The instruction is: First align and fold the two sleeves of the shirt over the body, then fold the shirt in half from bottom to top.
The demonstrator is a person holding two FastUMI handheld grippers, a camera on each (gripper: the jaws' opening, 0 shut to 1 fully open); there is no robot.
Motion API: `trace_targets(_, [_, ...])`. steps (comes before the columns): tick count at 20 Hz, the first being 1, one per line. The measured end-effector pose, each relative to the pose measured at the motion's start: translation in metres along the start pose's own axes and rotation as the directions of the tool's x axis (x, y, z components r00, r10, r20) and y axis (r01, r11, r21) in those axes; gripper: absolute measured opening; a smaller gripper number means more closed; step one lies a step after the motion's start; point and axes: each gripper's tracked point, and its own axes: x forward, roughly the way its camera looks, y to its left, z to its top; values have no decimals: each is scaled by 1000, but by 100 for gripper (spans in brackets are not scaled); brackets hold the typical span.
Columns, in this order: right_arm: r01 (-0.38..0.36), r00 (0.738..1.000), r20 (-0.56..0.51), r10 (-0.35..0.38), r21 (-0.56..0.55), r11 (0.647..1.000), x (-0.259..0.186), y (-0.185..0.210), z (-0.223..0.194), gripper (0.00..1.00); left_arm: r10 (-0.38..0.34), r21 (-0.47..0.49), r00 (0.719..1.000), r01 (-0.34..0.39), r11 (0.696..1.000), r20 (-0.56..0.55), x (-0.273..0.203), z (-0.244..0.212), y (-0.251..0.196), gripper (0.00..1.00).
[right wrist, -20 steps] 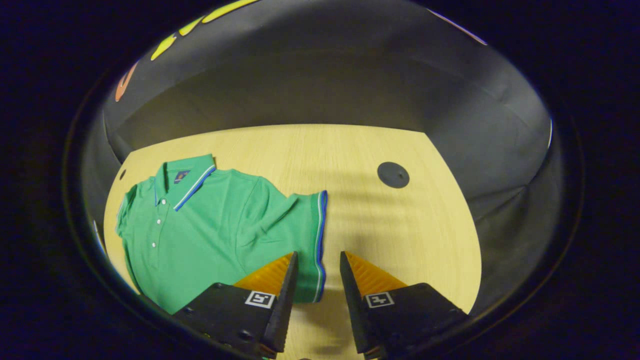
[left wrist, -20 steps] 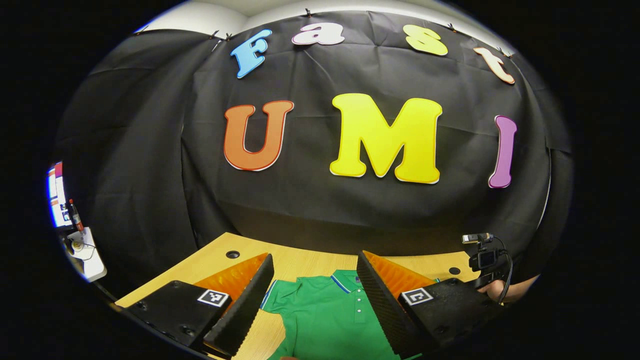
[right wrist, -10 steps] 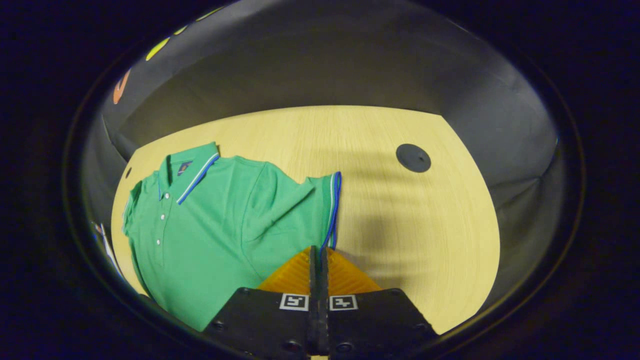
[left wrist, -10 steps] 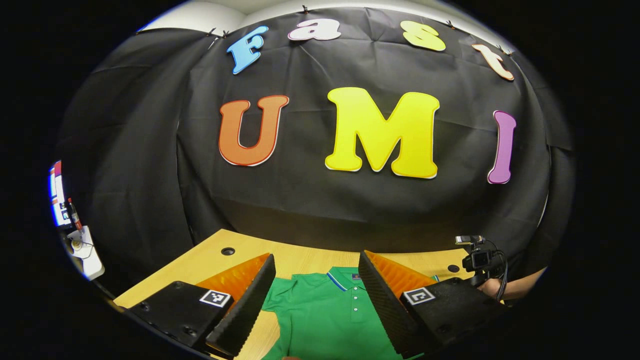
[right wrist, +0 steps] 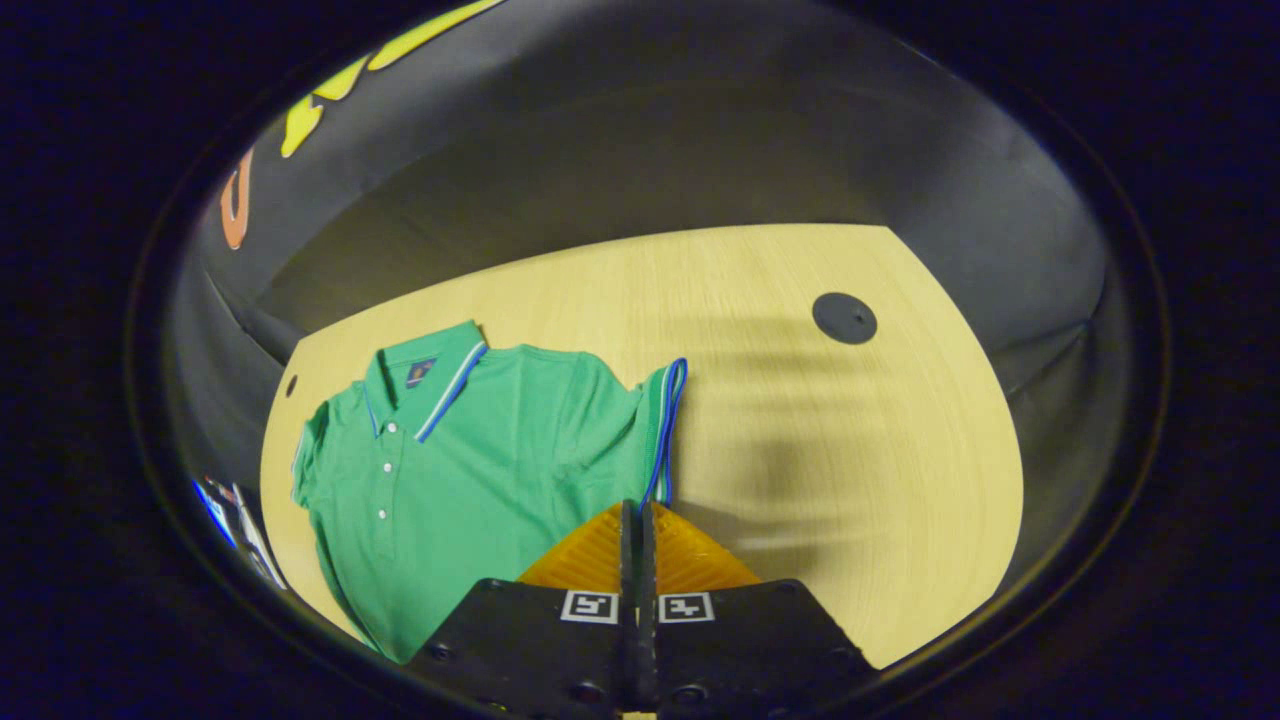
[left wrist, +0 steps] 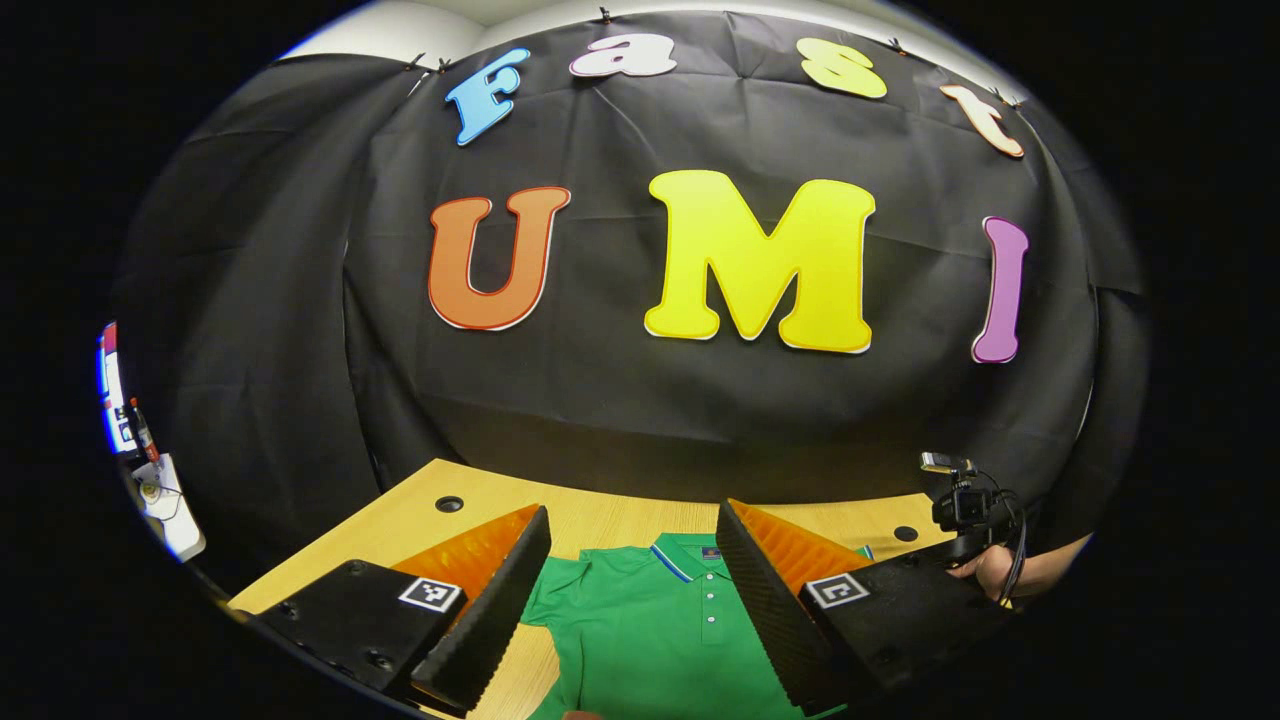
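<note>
Green polo shirt on the table, one sleeve pinched

The left gripper (left wrist: 632, 575) hangs with its jaws wide apart above the green polo shirt (right wrist: 470, 480), which lies face up on the wooden table (right wrist: 800, 460). Farther right, the right gripper (right wrist: 637, 512) is clamped on the blue-trimmed cuff of the sleeve (right wrist: 662, 420), lifting it.

Left tool (left wrist: 632, 575) spread wide above green shirt (left wrist: 655, 640), wooden table (left wrist: 600, 520), far hand (left wrist: 985, 570)
</note>
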Motion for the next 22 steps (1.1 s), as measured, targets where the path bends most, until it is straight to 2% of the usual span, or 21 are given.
trace_targets(4, [-18,999,42,19,-24,1000,-15,32,12,2,-7,0,1000,7,1000,12,-2,2,4,100])
trace_targets(5, [-21,998,51,23,-35,999,-18,42,14,0,-5,-4,1000,5,1000,14,-2,2,7,100])
trace_targets(11, [-28,998,45,32,-90,996,-17,122,9,0,34,-36,999,-34,999,5,-7,-5,45,100])
trace_targets(15, [-61,998,26,63,-67,996,-6,178,0,0,60,-39,998,-60,997,-12,-12,-12,76,100])
trace_targets(16, [-70,997,24,72,-53,996,-7,190,-2,3,66,-40,998,-67,997,-18,-13,-14,83,100])
trace_targets(17, [-89,995,30,90,-38,995,-5,202,-5,12,69,-42,997,-70,997,-25,-13,-16,90,100])
trace_targets(18, [-114,992,41,115,-30,993,-8,213,-5,12,68,-44,997,-69,997,-29,-13,-19,95,100])
trace_targets(21, [-92,991,92,96,-49,995,-17,222,-2,66,59,-42,997,-61,997,-52,-10,-27,108,100])
trace_targets(22, [-78,990,110,83,-53,996,-21,221,-1,73,54,-41,997,-56,998,-56,-9,-29,110,100])
